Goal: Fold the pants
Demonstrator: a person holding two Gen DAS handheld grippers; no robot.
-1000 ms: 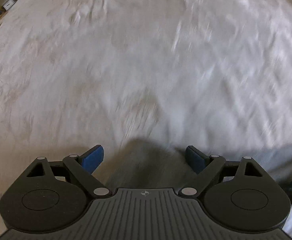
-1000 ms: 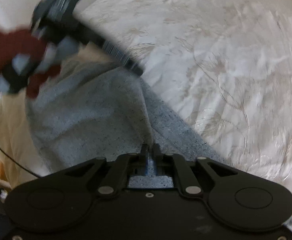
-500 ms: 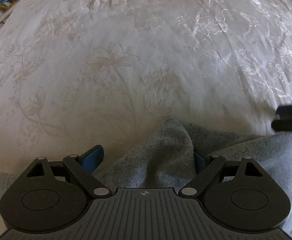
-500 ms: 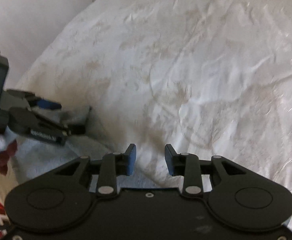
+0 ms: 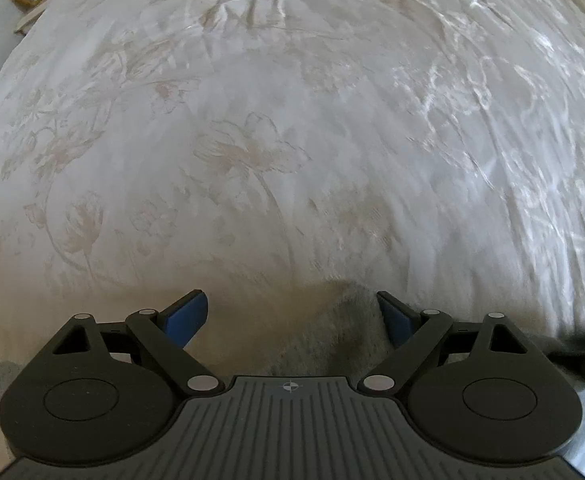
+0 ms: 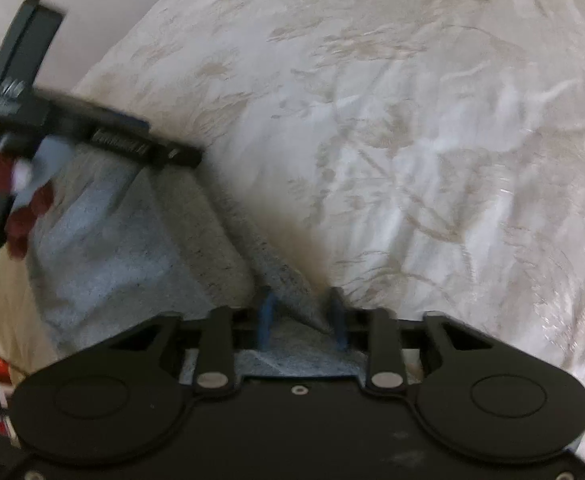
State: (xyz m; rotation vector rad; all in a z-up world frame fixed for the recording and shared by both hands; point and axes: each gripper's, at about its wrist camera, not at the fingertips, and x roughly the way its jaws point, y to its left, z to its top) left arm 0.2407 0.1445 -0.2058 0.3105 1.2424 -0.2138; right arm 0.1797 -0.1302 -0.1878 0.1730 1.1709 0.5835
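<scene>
You had one bed [image 5: 292, 120] under everything, its pale flowered cover wrinkled and soft. That yielding surface would likely have let cloth drag and bunch rather than slide.

One pair of grey knit pants [image 6: 112, 240] lay at the near edge of the bed, rumpled, with a raised ridge running across it. They looked light, limp and not slippery. They would have sagged from wherever you held them, so you'd have done best to pinch at a hem, waistband or firm fold edge, two layers together, with your two grips spread well apart.

You held two tongs over the near edge of the bed:
- The left tongs [image 5: 290, 312] stood wide apart, straddling a hump of the pants without clamping it.
- The right tongs [image 6: 300, 312] had drawn in on a ridge of the pants. Blur left the pads looking slightly apart, but I'd judge the fold pinched.
</scene>
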